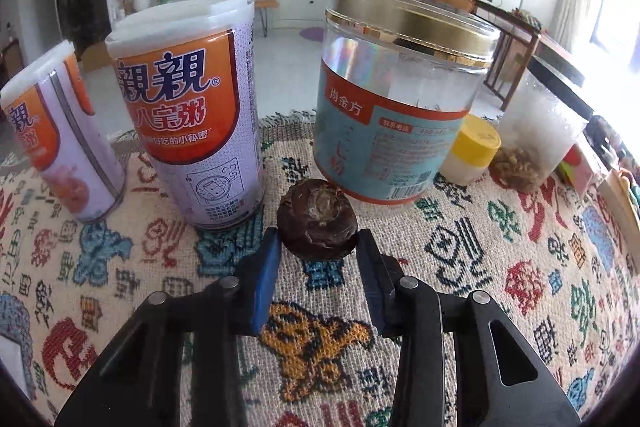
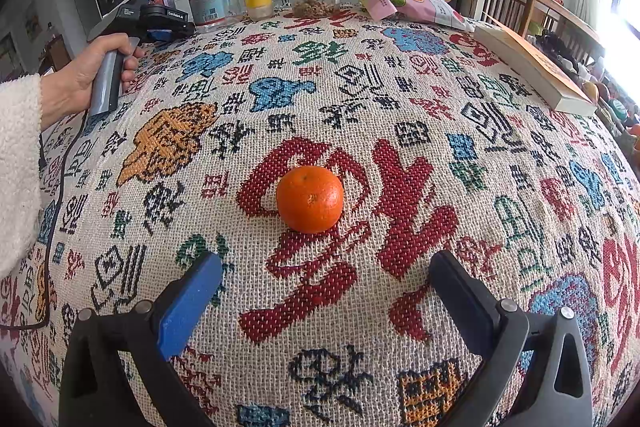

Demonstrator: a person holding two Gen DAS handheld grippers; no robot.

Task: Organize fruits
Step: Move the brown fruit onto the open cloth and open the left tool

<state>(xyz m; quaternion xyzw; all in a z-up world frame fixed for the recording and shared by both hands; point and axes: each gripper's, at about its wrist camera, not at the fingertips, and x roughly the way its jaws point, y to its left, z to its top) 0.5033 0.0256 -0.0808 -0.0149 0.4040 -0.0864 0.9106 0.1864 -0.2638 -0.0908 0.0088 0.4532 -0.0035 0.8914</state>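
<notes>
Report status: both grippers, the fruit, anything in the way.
Left gripper shut on dark brown fruit, cans and jar close behind. Right gripper open, short of the orange. Cloth between them bare.

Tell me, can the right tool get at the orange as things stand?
Probably yes. The orange sits alone on the cloth straight ahead of the right tool, whose jaws stand wide open, with nothing between them and the fruit.
</notes>
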